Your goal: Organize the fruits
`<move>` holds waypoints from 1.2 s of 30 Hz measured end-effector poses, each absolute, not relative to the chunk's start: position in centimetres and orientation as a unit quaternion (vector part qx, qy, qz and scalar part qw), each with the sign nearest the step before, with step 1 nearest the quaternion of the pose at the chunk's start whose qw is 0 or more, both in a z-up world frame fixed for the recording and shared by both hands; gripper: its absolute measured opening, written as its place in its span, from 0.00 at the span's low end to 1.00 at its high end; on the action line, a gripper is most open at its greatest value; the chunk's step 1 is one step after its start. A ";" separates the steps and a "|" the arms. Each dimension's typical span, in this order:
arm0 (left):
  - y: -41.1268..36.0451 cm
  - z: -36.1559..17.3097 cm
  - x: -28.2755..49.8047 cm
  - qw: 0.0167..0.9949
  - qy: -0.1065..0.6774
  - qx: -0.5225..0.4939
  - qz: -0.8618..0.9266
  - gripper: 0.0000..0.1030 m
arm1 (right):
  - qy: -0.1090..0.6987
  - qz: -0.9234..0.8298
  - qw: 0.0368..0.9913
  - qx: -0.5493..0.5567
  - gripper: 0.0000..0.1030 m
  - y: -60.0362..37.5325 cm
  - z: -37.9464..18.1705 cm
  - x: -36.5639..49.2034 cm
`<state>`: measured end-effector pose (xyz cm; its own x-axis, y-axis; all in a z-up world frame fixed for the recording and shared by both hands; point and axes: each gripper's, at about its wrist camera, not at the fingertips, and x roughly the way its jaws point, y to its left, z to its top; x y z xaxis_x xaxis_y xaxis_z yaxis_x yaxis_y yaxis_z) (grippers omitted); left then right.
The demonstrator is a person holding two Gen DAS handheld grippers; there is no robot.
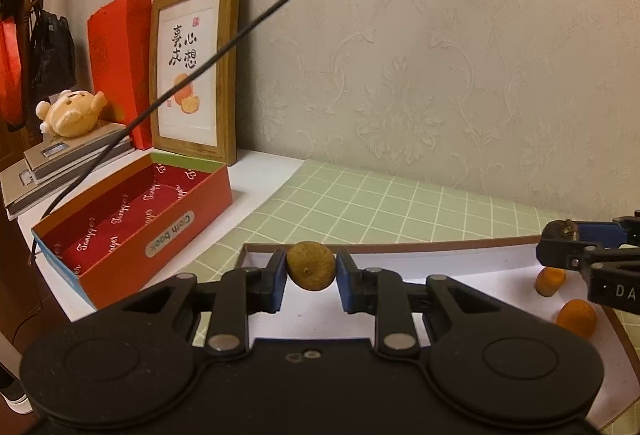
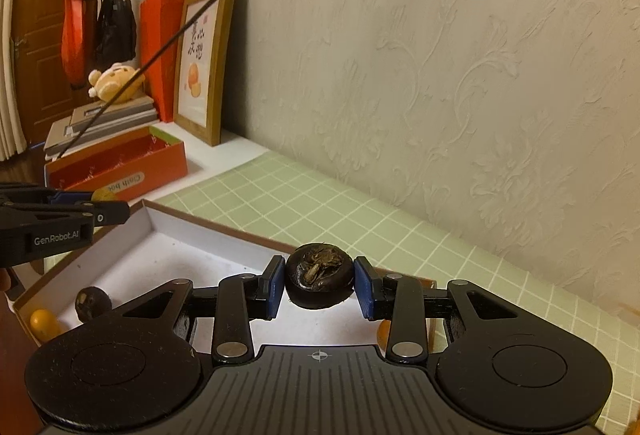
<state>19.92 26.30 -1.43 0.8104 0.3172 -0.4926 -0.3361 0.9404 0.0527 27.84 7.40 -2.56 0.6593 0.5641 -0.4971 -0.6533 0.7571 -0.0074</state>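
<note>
My left gripper (image 1: 311,275) is shut on a small round tan fruit (image 1: 311,266) and holds it above the near left corner of a shallow white tray (image 1: 460,267). My right gripper (image 2: 319,285) is shut on a dark brown round fruit (image 2: 319,281) above the same tray (image 2: 168,251). In the left wrist view the right gripper (image 1: 568,239) shows at the right edge with that dark fruit (image 1: 559,229). Two orange fruits (image 1: 576,317) lie in the tray. In the right wrist view another dark fruit (image 2: 93,303) and an orange fruit (image 2: 43,323) lie in the tray.
An open red box (image 1: 132,219) stands left of the tray on the white tabletop. Behind it are a framed picture (image 1: 196,71), a red bag (image 1: 120,63), a plush toy (image 1: 72,113) on stacked books, and a black cable (image 1: 240,35). A green checked mat (image 1: 380,203) runs along the wall.
</note>
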 end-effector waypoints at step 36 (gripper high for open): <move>23.1 0.6 17.0 0.964 0.189 -0.022 0.187 0.94 | 0.199 0.284 0.936 -0.060 1.00 2.8 -1.0 26.2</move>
<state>16.99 23.15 0.57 0.8585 0.3530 -0.3719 -0.3693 0.9288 0.0291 26.22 2.84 -1.01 0.7604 0.5072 -0.4057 -0.5546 0.8321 0.0009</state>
